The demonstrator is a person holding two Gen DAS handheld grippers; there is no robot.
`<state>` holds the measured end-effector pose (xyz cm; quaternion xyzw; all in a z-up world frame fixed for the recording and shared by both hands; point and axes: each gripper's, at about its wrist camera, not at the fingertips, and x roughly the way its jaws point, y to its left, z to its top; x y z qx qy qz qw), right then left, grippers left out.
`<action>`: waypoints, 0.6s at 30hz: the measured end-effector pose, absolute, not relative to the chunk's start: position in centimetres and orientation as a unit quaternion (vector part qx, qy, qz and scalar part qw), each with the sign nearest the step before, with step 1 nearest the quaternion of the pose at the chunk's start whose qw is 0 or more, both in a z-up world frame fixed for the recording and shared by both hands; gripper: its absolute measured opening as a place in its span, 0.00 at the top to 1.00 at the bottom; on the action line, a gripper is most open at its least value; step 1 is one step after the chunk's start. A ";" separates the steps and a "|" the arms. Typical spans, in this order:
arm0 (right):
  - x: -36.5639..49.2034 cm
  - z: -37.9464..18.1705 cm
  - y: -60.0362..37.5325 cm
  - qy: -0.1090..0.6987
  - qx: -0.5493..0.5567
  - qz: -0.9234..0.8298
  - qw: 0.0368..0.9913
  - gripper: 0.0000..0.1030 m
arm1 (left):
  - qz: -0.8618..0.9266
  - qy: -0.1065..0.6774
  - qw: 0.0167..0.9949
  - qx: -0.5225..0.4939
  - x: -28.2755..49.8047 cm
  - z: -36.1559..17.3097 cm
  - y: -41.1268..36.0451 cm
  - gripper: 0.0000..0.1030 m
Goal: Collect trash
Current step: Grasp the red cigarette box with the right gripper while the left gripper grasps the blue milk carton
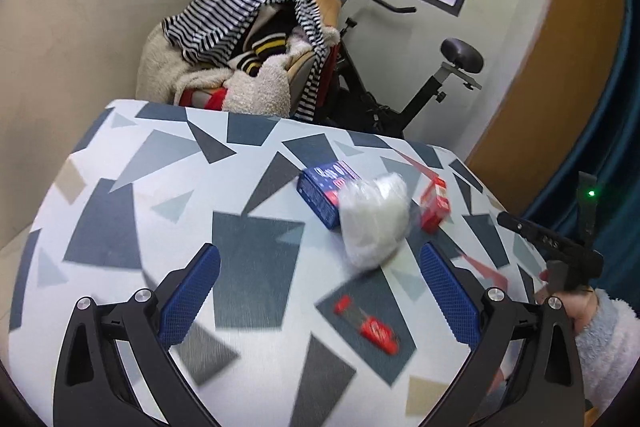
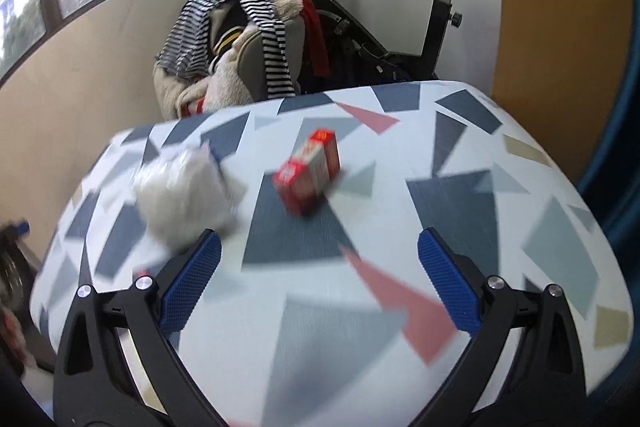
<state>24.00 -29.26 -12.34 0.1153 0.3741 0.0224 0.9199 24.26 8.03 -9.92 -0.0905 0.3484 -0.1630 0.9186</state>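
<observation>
Left gripper [image 1: 320, 291] is hovering above the table [image 1: 120, 163], fingers spread wide, nothing sitting between the blue pads [image 1: 192, 299]. Tablecloth is showing a grey, blue and pink triangle print.

Left wrist view, going left to right across the table: a blue box [image 1: 320, 193] is lying flat past the middle; a crumpled clear plastic bag [image 1: 376, 219] is sitting just right of it, overlapping its near corner; a red carton [image 1: 435, 203] is lying just beside the bag on the right, partly hidden behind it. Nearer the camera, a small red wrapper [image 1: 366, 325] is lying flat between the two fingers' lines, apart from the other three. At the far right edge, a hand [image 1: 576, 307] in a fuzzy pale sleeve is gripping the other tool's handle.

Right gripper [image 2: 320, 291] is likewise hanging over the table with jaws standing far apart, holding nothing. In its view the plastic bag [image 2: 184, 195] is sitting just ahead of the left finger, heavily blurred; the red carton [image 2: 310, 171] is lying tilted ahead, between the finger lines.

Behind the table: a chair piled with striped clothing [image 1: 240, 19], then an exercise bike [image 2: 400, 39] to the right.
</observation>
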 end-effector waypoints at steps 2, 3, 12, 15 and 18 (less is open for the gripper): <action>26.0 -12.5 -28.9 0.377 0.122 0.020 0.918 0.06 | -0.159 0.358 0.915 -0.094 26.7 -10.3 8.1 0.06; 28.0 -13.0 -28.9 0.384 0.128 0.018 0.914 0.06 | -0.157 0.364 0.913 -0.096 28.0 -10.6 8.2 0.06; 36.6 -15.3 -27.2 0.422 0.137 0.015 0.896 0.07 | -0.150 0.423 0.882 -0.143 39.0 -14.5 7.8 0.06; 38.3 -16.6 -26.8 0.439 0.133 0.011 0.888 0.15 | -0.144 0.443 0.873 -0.147 41.8 -16.2 6.7 0.06; 39.3 -17.5 -26.6 0.456 0.131 0.019 0.880 0.24 | -0.140 0.458 0.865 -0.146 43.8 -17.5 5.3 0.06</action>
